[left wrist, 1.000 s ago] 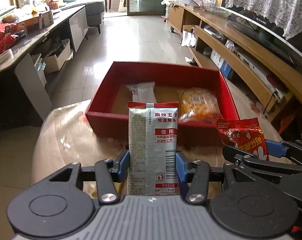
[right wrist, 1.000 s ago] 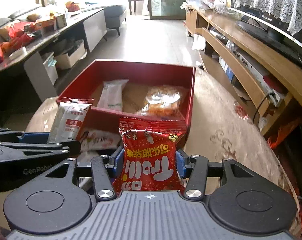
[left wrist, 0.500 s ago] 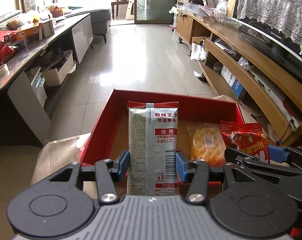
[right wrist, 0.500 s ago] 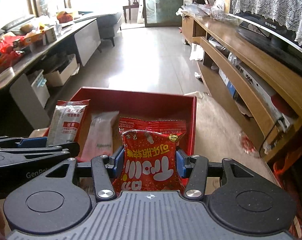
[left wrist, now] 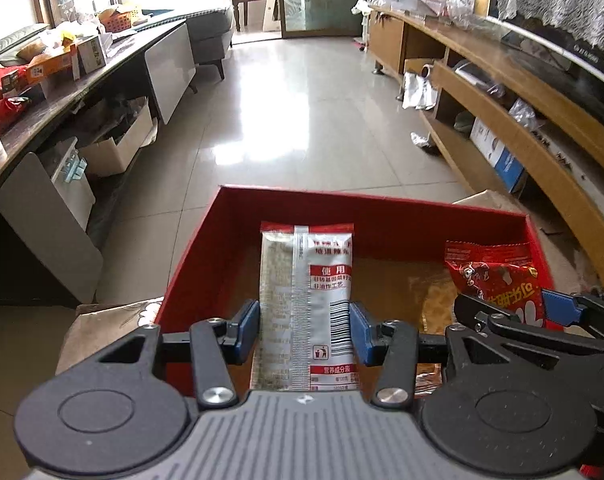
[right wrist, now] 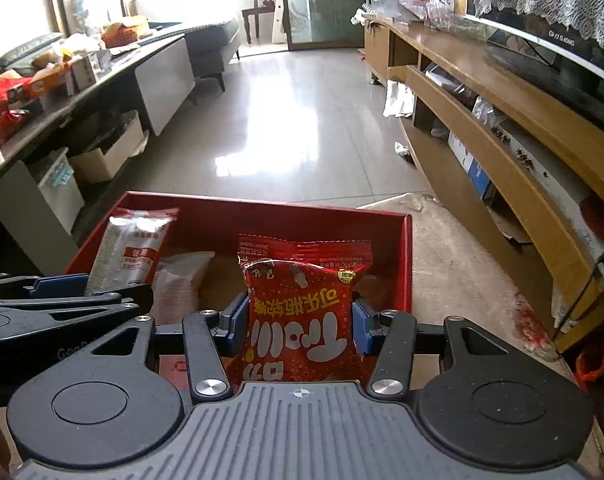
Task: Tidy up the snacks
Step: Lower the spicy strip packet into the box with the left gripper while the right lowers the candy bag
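Note:
My left gripper (left wrist: 304, 330) is shut on a silver snack packet (left wrist: 306, 300) with red edging, held upright over the open red box (left wrist: 205, 252). To its right, my right gripper (right wrist: 299, 326) is shut on a red snack bag (right wrist: 302, 308) with white lettering, also above the red box (right wrist: 406, 264). Each view shows the other gripper's load: the red bag (left wrist: 498, 284) at the right, the silver packet (right wrist: 129, 248) at the left. A white packet (right wrist: 181, 284) and an orange one (left wrist: 438, 304) lie on the box floor, partly hidden.
The box sits on a beige-covered low table (right wrist: 454, 280). A wooden TV cabinet (left wrist: 534, 128) runs along the right. On the left is a dark counter (left wrist: 61, 100) piled with goods, cardboard boxes beneath it. Beyond the box lies shiny tiled floor (left wrist: 302, 120).
Both grippers have moved forward with their packets, from in front of the box's near wall to over its inside. The box now fills the lower view; both grips are unchanged.

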`<state>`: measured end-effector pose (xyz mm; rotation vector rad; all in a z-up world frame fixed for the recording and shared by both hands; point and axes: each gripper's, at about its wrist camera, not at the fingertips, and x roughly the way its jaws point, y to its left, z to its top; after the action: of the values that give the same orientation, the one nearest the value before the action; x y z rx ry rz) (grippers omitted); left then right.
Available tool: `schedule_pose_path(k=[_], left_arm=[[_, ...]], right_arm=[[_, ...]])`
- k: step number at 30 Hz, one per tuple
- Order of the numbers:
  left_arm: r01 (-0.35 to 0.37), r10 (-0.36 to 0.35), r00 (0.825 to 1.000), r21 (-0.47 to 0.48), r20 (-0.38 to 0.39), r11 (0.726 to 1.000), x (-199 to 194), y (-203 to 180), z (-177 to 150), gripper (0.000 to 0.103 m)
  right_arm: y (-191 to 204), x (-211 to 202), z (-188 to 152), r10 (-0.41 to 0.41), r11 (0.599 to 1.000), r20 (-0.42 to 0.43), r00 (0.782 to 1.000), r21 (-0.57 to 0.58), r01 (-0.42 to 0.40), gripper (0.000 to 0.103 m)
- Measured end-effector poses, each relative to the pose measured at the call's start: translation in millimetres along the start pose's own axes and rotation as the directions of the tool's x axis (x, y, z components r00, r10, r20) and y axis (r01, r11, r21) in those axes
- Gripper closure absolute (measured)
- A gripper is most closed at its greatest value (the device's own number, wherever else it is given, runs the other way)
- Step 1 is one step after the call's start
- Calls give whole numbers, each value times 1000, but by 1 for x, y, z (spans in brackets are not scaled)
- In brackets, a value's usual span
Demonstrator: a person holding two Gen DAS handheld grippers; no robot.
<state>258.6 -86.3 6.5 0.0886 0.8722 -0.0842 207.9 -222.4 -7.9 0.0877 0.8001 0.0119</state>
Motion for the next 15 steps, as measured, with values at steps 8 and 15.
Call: schedule_pose_path(k=[8, 15], left_arm=[[-22, 22, 999, 14, -27, 1000, 19, -4, -2, 62], [-9, 8, 999, -11, -31, 1000, 15, 0, -1, 60]], right_arm=[[3, 18, -2, -4, 1000, -20, 1000, -27, 4, 44], [1, 21, -2, -12, 1000, -19, 1000, -29, 11, 38]])
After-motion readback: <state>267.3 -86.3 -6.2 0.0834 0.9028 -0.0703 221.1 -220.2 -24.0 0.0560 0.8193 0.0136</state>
